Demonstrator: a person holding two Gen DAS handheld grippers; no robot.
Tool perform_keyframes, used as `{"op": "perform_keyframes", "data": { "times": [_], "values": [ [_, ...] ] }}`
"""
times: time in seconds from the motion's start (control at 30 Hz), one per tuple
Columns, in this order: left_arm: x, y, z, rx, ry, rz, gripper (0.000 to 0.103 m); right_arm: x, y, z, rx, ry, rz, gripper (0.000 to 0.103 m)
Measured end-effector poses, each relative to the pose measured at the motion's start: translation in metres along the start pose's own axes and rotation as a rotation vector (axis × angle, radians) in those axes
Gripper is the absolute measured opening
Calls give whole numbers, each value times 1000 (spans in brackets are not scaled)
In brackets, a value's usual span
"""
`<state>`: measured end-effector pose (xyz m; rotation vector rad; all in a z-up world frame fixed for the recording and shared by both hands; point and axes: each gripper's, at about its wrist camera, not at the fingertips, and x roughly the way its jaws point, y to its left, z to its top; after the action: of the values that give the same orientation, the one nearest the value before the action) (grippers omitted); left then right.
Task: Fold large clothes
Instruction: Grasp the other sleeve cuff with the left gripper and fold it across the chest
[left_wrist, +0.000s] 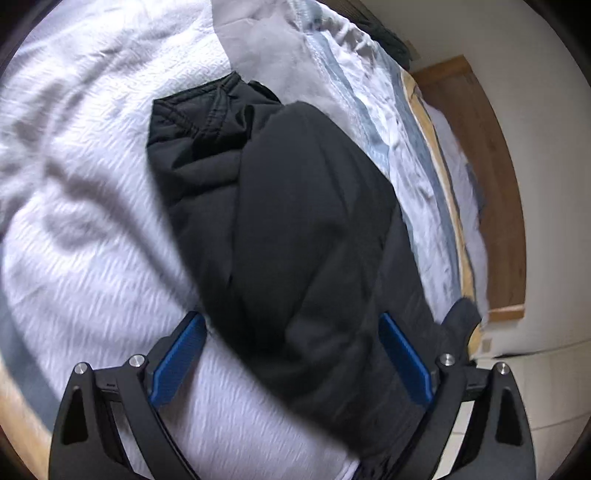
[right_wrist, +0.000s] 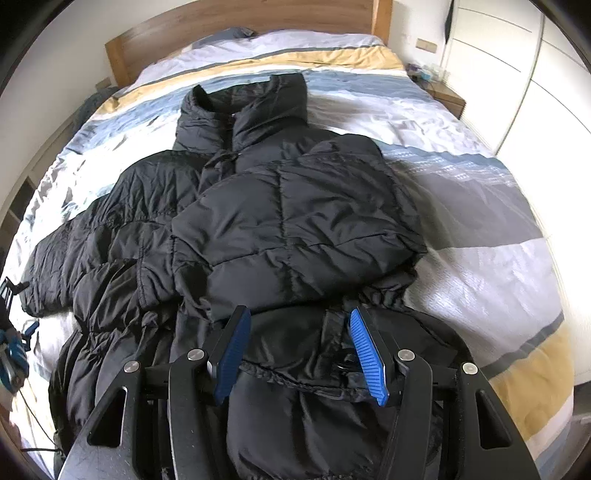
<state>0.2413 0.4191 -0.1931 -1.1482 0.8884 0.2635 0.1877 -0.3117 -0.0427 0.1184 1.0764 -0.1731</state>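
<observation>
Blue-padded right gripper (right_wrist: 300, 347) is seen w/ jaws apart over the hem of a black quilted puffer jacket (right_wrist: 258, 221), laid collar-up on a striped grey, white and mustard duvet (right_wrist: 480, 236); one sleeve is folded across the chest, probably mid-fold. Left gripper (left_wrist: 291, 363), likewise spread, hovers at the other sleeve, nothing clamped.
</observation>
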Motion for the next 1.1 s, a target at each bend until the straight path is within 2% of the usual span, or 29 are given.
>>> {"op": "perform_keyframes", "data": {
  "times": [0.17, 0.2, 0.23, 0.27, 0.33, 0.43, 0.5, 0.63, 0.83, 1.1],
  "values": [
    [3, 10, 21, -116, -39, -125, 93, -5, -4, -4, 16, 8, -24, 56],
    [3, 12, 24, -143, -46, -156, 89, -6, -6, -5, 24, 9, -28, 56],
    [2, 14, 26, -163, -48, -180, 77, -7, -6, -6, 28, 9, -31, 56],
    [1, 16, 25, -173, -48, -190, 71, -9, -7, -7, 29, 9, -35, 56],
    [2, 18, 26, -188, -40, -192, 42, -11, -7, -9, 32, 6, -38, 56],
    [-3, 19, 26, -190, -38, -193, 25, -16, -9, -11, 36, -2, -42, 56],
    [-8, 15, 27, -170, -37, -196, 20, -20, -11, -12, 40, -8, -42, 56],
    [-19, -5, 31, -108, -30, -190, 13, -26, -17, -14, 45, -18, -46, 56],
    [-46, -63, 19, 91, -32, -183, 12, -38, -35, -17, 86, -36, -50, 56],
    [-72, -150, -19, 267, -24, -271, 10, -50, -62, -20, 125, -68, -36, 56]
  ]
}}
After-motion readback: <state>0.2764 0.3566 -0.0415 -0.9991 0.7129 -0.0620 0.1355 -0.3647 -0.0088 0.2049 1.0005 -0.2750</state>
